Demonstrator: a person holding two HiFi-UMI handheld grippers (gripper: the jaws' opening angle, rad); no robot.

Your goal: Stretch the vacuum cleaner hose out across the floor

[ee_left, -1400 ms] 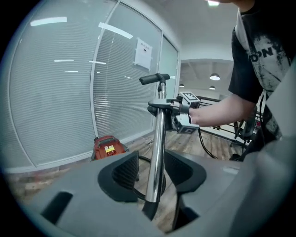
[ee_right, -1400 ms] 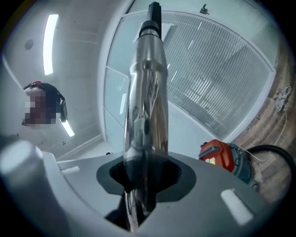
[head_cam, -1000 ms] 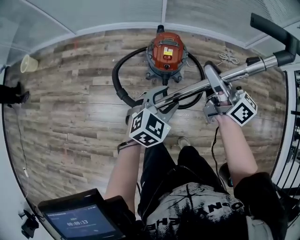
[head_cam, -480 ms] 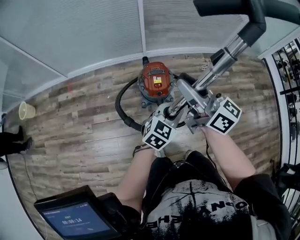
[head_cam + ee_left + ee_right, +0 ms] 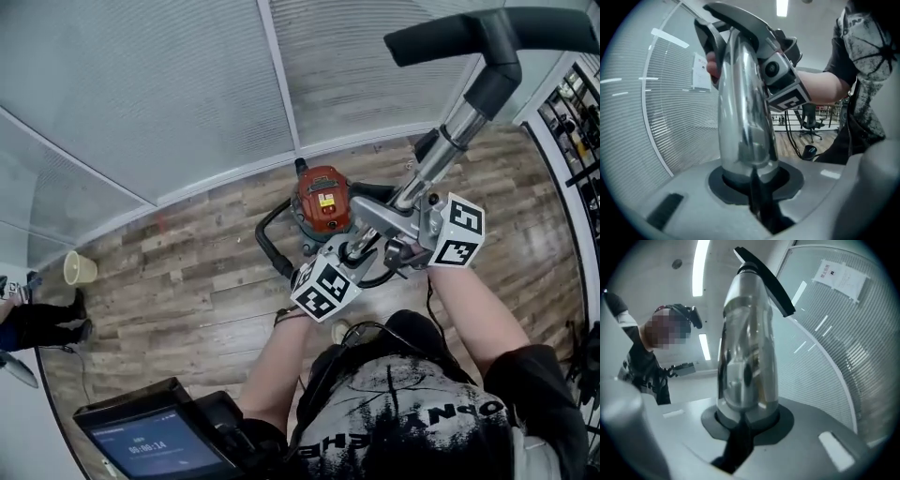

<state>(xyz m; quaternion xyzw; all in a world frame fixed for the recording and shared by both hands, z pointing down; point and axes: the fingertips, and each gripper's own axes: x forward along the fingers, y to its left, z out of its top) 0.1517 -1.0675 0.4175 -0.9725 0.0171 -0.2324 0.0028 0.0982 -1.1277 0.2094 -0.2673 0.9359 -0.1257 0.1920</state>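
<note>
**Wand hoisted, hose still looped by the canister**

Swings the metal wand (image 5: 433, 159) from nearly level across mid-frame a second ago to steeply up toward the upper right, with its black head (image 5: 487, 36) now high against the glass wall (image 5: 187, 103). Draws the left gripper (image 5: 356, 251) and right gripper (image 5: 398, 223) closer together at the centre of the frame. Clamps both on the shiny tube, one just below the other, both pairs of jaws having just been closing with the wand between them.

Leaves the black hose (image 5: 267, 246) curled in a loop on the wood floor (image 5: 187, 272), just left of the red canister (image 5: 322, 208), centre frame below the glass.

Looks rigid, smooth and probably slippery on the chrome, so calls for a firm pinch low on the tube, near where the hose joins. Judges the hose itself soft and springy, apt to curl back, and the canister likely to roll if pulled hard.

Reaches up from bottom centre with the left forearm, gripper aimed up and right. Comes in from the lower right with the right forearm, gripper turned toward frame left, marker cube outermost.
</note>
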